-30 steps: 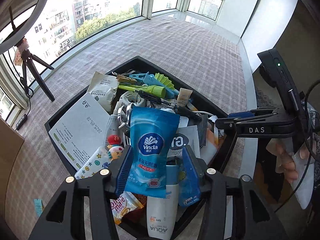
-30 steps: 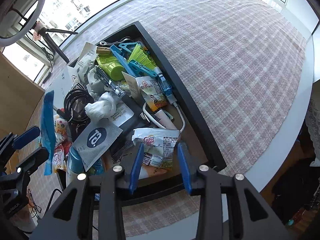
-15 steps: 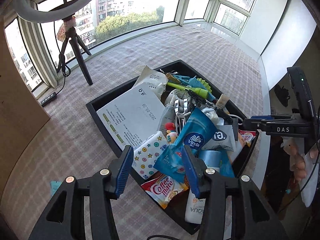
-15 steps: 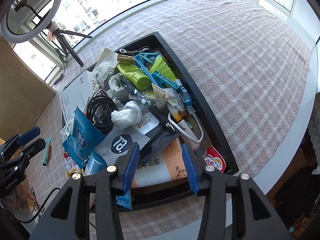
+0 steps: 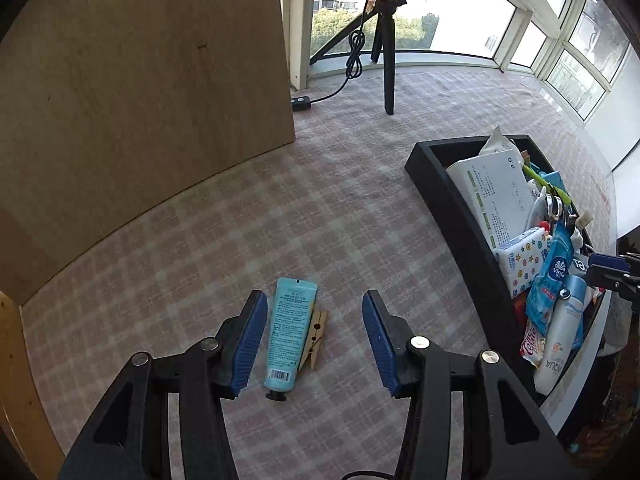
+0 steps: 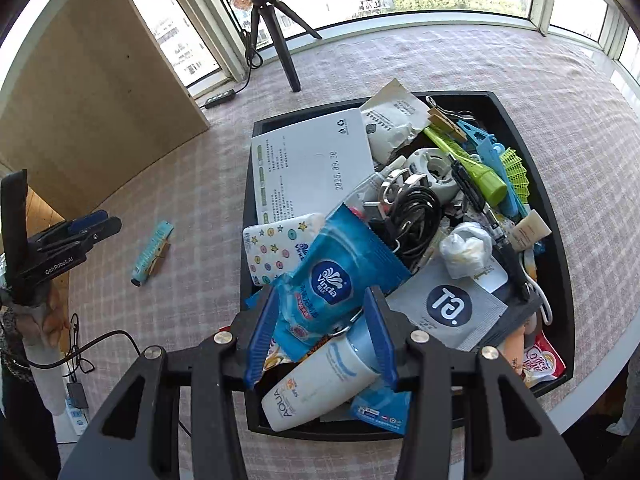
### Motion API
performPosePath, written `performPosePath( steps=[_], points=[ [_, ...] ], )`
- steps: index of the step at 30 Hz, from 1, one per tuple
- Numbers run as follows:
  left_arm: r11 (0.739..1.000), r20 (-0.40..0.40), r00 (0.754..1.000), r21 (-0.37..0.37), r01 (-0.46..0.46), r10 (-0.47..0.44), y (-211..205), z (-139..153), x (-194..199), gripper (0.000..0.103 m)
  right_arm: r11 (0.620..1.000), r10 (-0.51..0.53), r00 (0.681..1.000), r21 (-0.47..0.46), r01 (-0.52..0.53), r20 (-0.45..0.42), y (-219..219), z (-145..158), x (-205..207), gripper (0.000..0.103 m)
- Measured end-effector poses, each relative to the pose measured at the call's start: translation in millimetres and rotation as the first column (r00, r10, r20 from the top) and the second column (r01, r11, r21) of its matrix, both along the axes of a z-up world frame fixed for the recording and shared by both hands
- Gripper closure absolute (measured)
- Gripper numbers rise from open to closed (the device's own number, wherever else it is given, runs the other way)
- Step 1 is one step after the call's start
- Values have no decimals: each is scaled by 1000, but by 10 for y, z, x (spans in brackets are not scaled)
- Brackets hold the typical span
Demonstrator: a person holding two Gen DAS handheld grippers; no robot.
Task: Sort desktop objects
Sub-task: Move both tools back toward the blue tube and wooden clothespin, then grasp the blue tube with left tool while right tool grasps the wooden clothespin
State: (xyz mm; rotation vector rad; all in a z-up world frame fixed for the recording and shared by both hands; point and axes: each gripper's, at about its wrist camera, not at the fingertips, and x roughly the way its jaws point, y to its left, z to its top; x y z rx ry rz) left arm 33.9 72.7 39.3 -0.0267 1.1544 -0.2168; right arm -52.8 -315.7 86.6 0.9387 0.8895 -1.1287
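My left gripper (image 5: 314, 304) hangs open over the checked cloth, with nothing between its pads. Beneath it lie a light-blue tube (image 5: 290, 328) and a wooden clothespin (image 5: 315, 334) side by side, close to the left finger; the right wrist view shows the tube (image 6: 152, 254) too. The black tray (image 5: 452, 196) full of mixed items stands to the right. My right gripper (image 6: 322, 300) is open above the tray's (image 6: 249, 168) near left part. Under it are a blue Vinda pack (image 6: 340, 276) and a white AQUA bottle (image 6: 320, 384). Neither is gripped.
A wooden panel (image 5: 140, 80) stands upright at the left. A ring-light tripod (image 6: 280, 32) and its cable switch (image 5: 301, 103) sit at the back by the windows. A hand (image 6: 52, 320) holds the left gripper (image 6: 86, 224). The table's rounded edge runs just right of the tray.
The left gripper let go of the Vinda pack, which now lies in the tray, and swung left over the tube and clothespin. The right gripper shifted left across the tray to above the Vinda pack.
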Motion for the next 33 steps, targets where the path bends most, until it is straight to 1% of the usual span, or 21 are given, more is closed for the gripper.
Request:
performPosePath(
  steps=[2,5,9,12,15,18,23,25,28,29,31,33],
  points=[
    [1000,-33,999,2,-15,15,120,-148,-18,57,999,42,999,11,-42,8,-21,-38,215,60],
    [1000,-67,998,22,-14,15,215,-362,-30,57,994,102,995,35,-102,16,-60,-128,541,60],
    [999,-109,994,30,19,-16,227,-606,-59,59,984,160,987,70,-161,23,-108,-291,996,60],
    [997,-126,991,42,57,-51,188,-735,-82,61,977,182,983,110,-184,34,-183,-463,1292,60],
    [996,-139,988,36,80,-74,170,-822,-84,59,972,170,983,154,-178,63,-287,-640,1514,60],
    [995,-127,988,36,93,-88,168,-824,-71,60,969,145,986,190,-160,87,-381,-790,1688,61],
    [993,-132,985,24,117,-113,176,-859,-46,61,962,107,987,238,-132,116,-490,-981,1898,65],
    [990,-136,981,22,139,-135,153,-876,-50,63,962,95,990,245,-119,107,-523,-1034,1961,65],
    [985,-135,978,45,164,-156,110,-890,-52,67,960,75,992,260,-101,105,-568,-1104,2033,65],
    [986,-135,979,44,163,-156,115,-884,-47,71,959,71,992,265,-97,107,-579,-1121,2058,65],
    [987,-135,979,33,156,-151,148,-879,-37,72,958,68,992,270,-94,103,-594,-1141,2117,65],
    [988,-131,980,38,153,-147,189,-876,-40,74,958,71,993,271,-95,97,-598,-1151,2187,65]
  ],
)
